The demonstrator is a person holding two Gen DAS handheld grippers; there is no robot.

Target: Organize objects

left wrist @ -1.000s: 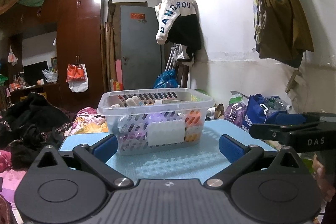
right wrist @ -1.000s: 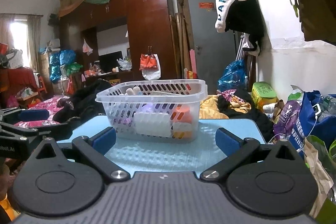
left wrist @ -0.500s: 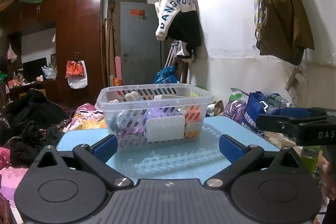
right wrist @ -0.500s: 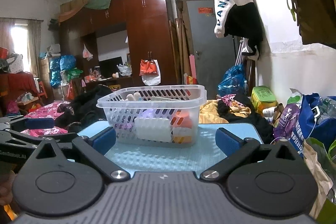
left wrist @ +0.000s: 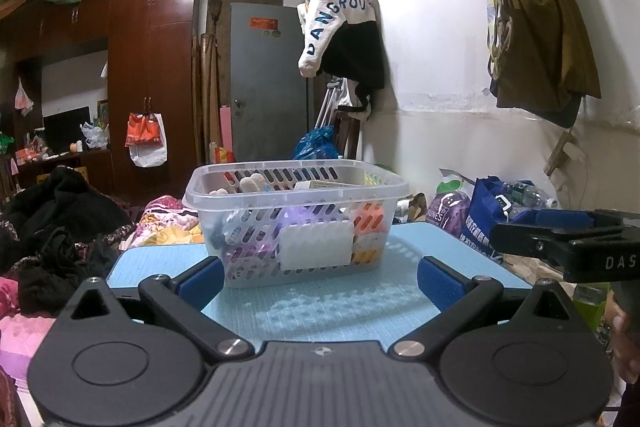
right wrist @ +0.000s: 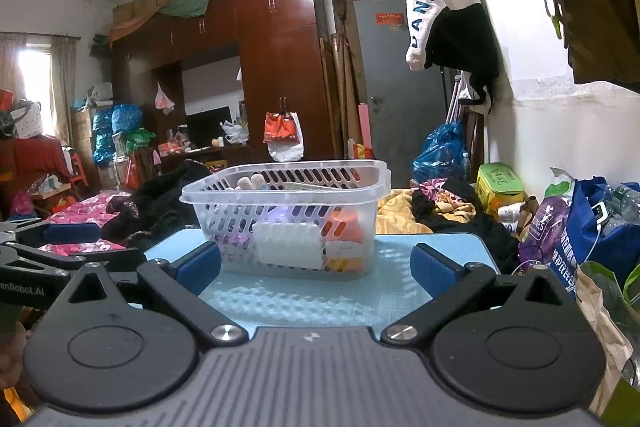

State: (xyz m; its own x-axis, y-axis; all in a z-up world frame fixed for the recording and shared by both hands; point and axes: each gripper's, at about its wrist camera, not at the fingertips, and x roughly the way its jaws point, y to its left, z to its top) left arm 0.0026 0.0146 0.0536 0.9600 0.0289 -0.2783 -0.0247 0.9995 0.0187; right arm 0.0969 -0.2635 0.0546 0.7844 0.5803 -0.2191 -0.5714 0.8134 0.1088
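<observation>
A clear slotted plastic basket stands on a light blue table. It holds several small items, among them a white block, an orange bottle and something purple. It also shows in the right wrist view on the same table. My left gripper is open and empty, low at the table's near edge, short of the basket. My right gripper is open and empty, beside it at the same edge. Each gripper appears at the edge of the other's view.
A bed with dark clothes lies left of the table. Bags sit on the floor to the right by the white wall. A brown wardrobe and a grey door stand behind.
Both grippers have drawn back slightly and lowered; the basket sits a little higher and smaller in both views. Both stay open and empty.
</observation>
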